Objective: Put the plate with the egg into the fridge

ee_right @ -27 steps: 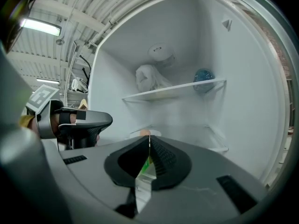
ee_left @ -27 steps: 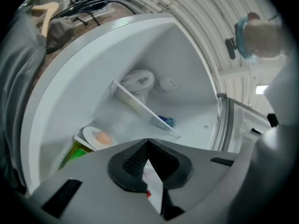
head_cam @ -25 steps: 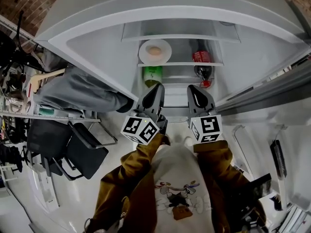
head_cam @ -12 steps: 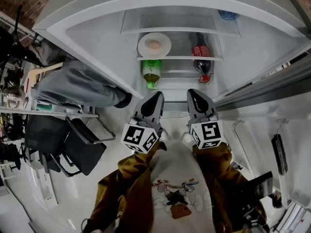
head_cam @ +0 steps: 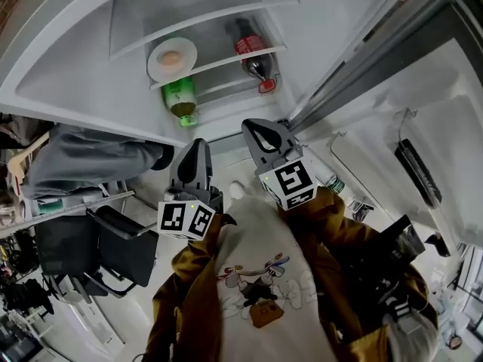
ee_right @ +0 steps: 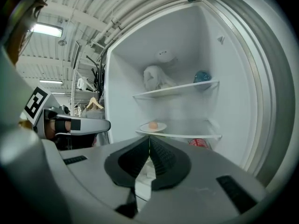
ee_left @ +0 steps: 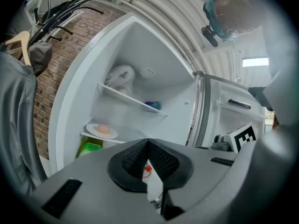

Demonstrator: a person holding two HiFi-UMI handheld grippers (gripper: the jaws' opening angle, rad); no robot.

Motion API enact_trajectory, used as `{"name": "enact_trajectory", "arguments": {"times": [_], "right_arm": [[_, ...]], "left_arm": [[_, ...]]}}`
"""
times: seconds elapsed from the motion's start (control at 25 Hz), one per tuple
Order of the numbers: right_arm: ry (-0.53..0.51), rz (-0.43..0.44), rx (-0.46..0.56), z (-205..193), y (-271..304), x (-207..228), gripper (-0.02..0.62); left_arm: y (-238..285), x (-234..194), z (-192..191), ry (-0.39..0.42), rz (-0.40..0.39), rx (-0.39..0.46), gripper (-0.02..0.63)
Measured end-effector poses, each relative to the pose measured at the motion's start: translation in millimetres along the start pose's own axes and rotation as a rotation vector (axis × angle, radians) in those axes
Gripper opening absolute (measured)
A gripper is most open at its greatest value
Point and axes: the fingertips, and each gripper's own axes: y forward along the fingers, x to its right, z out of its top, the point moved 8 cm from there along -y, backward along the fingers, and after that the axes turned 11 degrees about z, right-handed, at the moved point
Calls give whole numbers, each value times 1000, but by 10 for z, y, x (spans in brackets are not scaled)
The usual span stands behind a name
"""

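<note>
The white plate [head_cam: 172, 57] with the egg [head_cam: 170, 54] lies on the middle shelf of the open fridge [head_cam: 68, 74], above a green bottle [head_cam: 181, 100]. From the left gripper view the plate [ee_left: 102, 130] is at the lower left, and the right gripper view has the plate [ee_right: 153, 126] straight ahead. My left gripper [head_cam: 198, 145] and right gripper [head_cam: 256, 128] hover side by side in front of the fridge, well apart from the plate. Both are shut and hold nothing, as the left gripper [ee_left: 148, 143] and the right gripper [ee_right: 149, 141] show close up.
A cola bottle [head_cam: 253, 59] lies on the same shelf to the right. The upper shelf [ee_right: 175, 90] carries a white bag and a blue item. The open fridge door [head_cam: 392, 127] stands at the right. A grey garment [head_cam: 83, 161] and a black chair [head_cam: 113, 243] are at the left.
Both grippers have drawn back from the fridge. The head view has swung, so the fridge now sits toward the upper left. The plate stays on its shelf.
</note>
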Motion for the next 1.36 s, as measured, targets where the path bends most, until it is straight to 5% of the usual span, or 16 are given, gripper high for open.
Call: {"name": "enact_trajectory", "arguments": {"times": [1.36], "right_arm": [[-19,-16,38,111,-176,-164,6]], "left_arm": [[-155,13,-128,-23,-23,-9,8]]}}
